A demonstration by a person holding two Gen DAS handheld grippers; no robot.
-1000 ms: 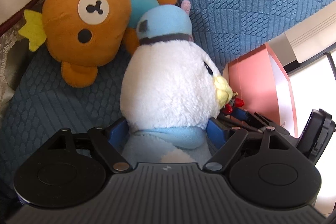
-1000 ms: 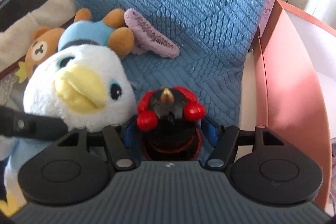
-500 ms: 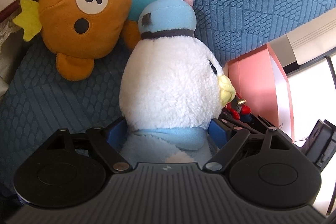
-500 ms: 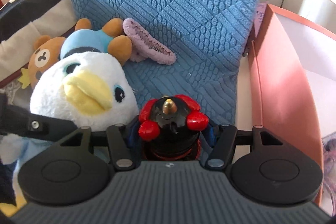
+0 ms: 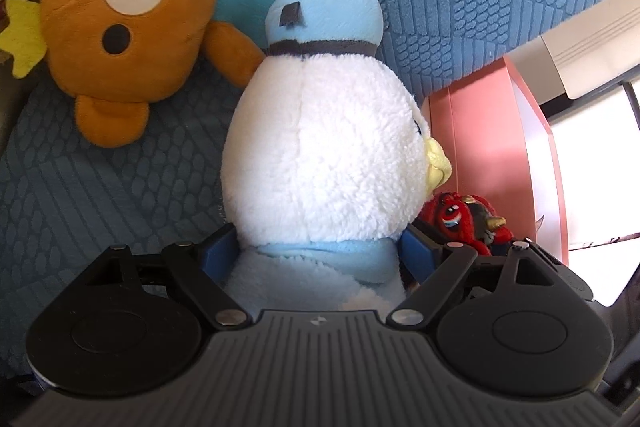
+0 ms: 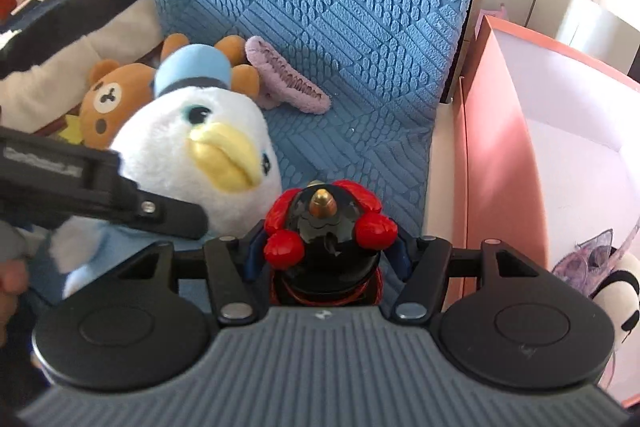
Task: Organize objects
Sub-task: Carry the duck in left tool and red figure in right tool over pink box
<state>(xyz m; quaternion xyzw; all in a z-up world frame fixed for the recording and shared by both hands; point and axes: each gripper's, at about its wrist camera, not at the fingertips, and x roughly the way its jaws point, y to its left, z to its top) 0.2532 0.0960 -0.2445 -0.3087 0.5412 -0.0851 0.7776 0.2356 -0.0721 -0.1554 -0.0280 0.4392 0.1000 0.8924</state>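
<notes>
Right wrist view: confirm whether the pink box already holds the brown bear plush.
No: the brown bear plush lies on the blue textured cushion behind the white duck plush, well apart from the pink box.

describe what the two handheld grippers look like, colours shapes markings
Both match. The left gripper and right gripper each have a grey ribbed body with a tiny logo, two round black discs on either side, black linkage arms with silver rivets, and blue finger pads. No cables show. The left gripper's black side, with a label strip, shows in the right view.
</notes>
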